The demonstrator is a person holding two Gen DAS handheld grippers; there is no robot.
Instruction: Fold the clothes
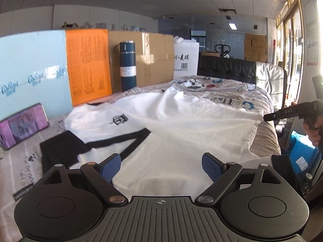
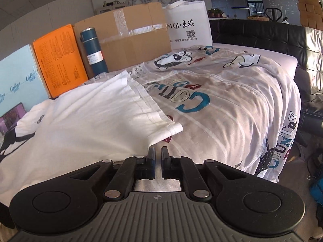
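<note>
A white T-shirt point(image 1: 171, 121) with black trim lies spread over the printed blanket point(image 2: 232, 100) on the bed, its collar end toward the left and its hem toward the right, where one corner curls back on itself. The left gripper point(image 1: 161, 166) hangs over the near part of the shirt with its jaws wide apart and nothing between the blue pads point(image 1: 110, 168). The right gripper point(image 2: 158, 155) sits at the near edge of the hem with its jaws drawn narrow, a slim gap showing between them; the cloth edge lies just beside the left finger, but whether any fabric is pinched there cannot be told. The shirt looks like thin, light cotton: soft, limp, likely to sag and drag rather than keep a line (a single-point lift would probably bunch it). It should not slip much on the fleecy blanket, so dragging may pull wrinkles into it. Sensible holds seem to be the stitched hem at its corners and the shoulder seams, where doubled cloth gives the pads more to bite. At the far left stand a blue flask point(image 2: 93, 49), a cardboard box point(image 2: 131, 38) and an orange box point(image 2: 58, 60), well apart from the shirt's hem.
</note>
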